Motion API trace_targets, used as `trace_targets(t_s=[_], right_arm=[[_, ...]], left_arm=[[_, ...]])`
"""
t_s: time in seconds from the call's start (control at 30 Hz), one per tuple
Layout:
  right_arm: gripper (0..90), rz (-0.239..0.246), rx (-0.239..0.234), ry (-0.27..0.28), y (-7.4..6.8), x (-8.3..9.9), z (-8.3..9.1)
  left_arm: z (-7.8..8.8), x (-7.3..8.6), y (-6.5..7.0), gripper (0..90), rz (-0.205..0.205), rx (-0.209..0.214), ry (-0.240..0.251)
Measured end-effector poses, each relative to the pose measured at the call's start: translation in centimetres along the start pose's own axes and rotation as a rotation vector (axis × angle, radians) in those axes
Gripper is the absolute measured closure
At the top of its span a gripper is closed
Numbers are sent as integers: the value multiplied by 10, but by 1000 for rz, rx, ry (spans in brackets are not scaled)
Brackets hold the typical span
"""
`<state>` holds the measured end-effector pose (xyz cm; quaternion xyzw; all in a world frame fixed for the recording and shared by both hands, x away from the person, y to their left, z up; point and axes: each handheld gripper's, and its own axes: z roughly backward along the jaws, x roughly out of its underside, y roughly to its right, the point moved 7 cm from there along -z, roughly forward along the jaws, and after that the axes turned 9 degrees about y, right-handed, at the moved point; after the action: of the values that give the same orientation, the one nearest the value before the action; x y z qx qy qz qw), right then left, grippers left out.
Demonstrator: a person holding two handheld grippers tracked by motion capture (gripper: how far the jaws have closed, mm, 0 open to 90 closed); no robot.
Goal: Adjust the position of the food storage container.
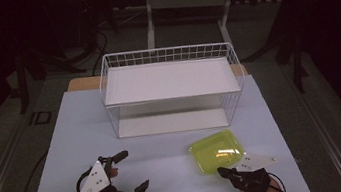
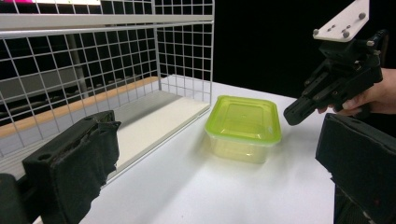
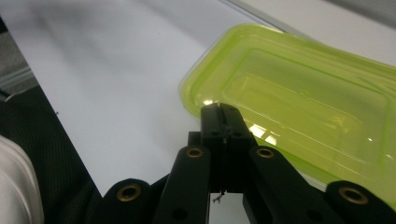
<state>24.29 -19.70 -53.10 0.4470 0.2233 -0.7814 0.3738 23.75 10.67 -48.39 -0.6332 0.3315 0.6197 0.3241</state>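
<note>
A yellow-green lidded container [image 1: 216,151] sits on the white table [image 1: 158,168], just in front of the wire basket [image 1: 172,88] near its right front corner. Its lid is on, and through the translucent plastic nothing can be made out inside. The wire basket holds a white shelf board [image 1: 171,79] across its upper part, with a bare white floor below. The container is rectangular; its long axis runs roughly left to right, slightly skewed against the basket's front edge. The right gripper [image 1: 223,172] has its jaws pressed together with nothing between them, tips at the container's near rim. The left gripper [image 1: 133,171], well left of the container, stands wide open and empty.
</note>
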Motion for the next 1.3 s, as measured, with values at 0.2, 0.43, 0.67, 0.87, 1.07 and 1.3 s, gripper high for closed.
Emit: trace_targets(t_s=[0.2,0.43,0.67,0.87,1.07,1.3], right_arm=[[900,34,-13,-43,1,4,-11],[900,52,-17,-40,6,-2,-21],[900,78,-24,-48,7,-7,-34],[900,44,-27,-16,11,-12,-28],[900,28,83,15,55,-15,1],[900,-13,205,-11,107,0,14]], left_arm=[[0,0,1,0,0,3,-1],[-2,1,1,0,-2,5,-4],[-2,1,3,0,-3,12,-7],[-2,2,3,0,-1,12,-7],[-2,4,1,0,7,2,-13],[-1,7,-3,0,19,-5,-18]])
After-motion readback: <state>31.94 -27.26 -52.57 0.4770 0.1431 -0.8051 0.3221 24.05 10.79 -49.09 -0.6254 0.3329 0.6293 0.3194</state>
